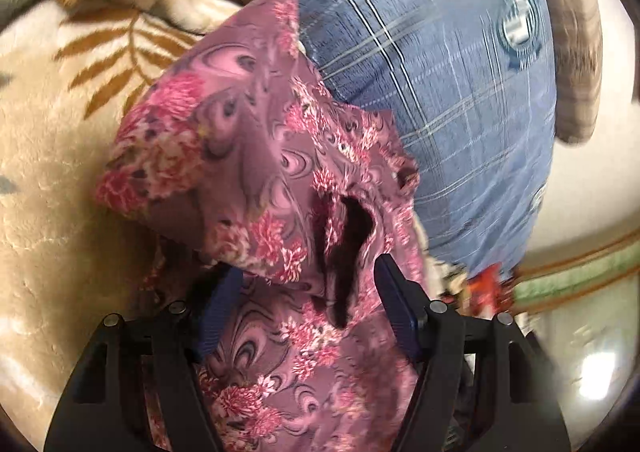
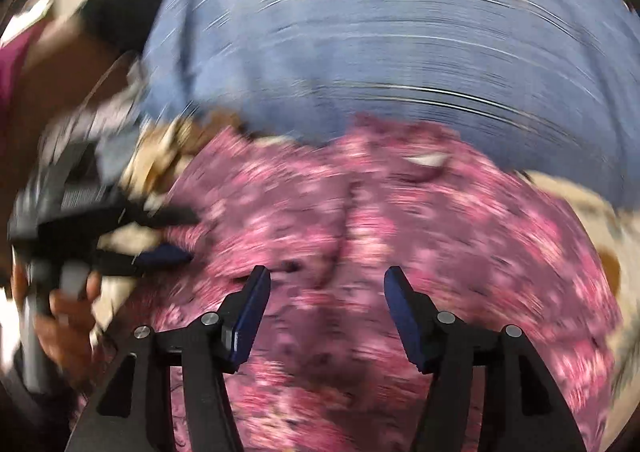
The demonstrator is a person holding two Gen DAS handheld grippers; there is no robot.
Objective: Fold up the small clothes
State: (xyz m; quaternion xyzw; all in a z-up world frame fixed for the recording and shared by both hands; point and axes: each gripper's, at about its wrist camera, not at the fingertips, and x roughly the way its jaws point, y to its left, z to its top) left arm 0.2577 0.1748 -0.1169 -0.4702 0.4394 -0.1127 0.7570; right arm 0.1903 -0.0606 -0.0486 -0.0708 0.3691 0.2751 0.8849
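Both wrist views, folding a small floral garment. My left gripper (image 1: 308, 288) stands with its jaws apart; the pink flowered garment (image 1: 248, 156) bulges up between the blue pads (image 1: 394, 304), but they do not pinch it. I judge the cloth has been let go so that the fold can settle under its own weight. My right gripper (image 2: 326, 304) is likewise spread wide, nothing pressed between its pads (image 2: 250, 320), hovering over the same garment (image 2: 360, 236); this view is heavily smeared, so fine detail is lost.

The garment lies on a cream blanket with brown leaves (image 1: 60, 156), which gives it a soft, broad bed. In the left view its upper edge touches a blue checked cloth (image 1: 440, 72) at 1 o'clock. Its long axis runs from 6 o'clock up toward 12, narrowing to a peak near 12. A dark opening (image 1: 352, 236), perhaps a sleeve or neck hole, gapes near the right pad.

In the right view my left gripper (image 2: 160, 240) enters at 9 o'clock, held in my hand (image 2: 68, 316).
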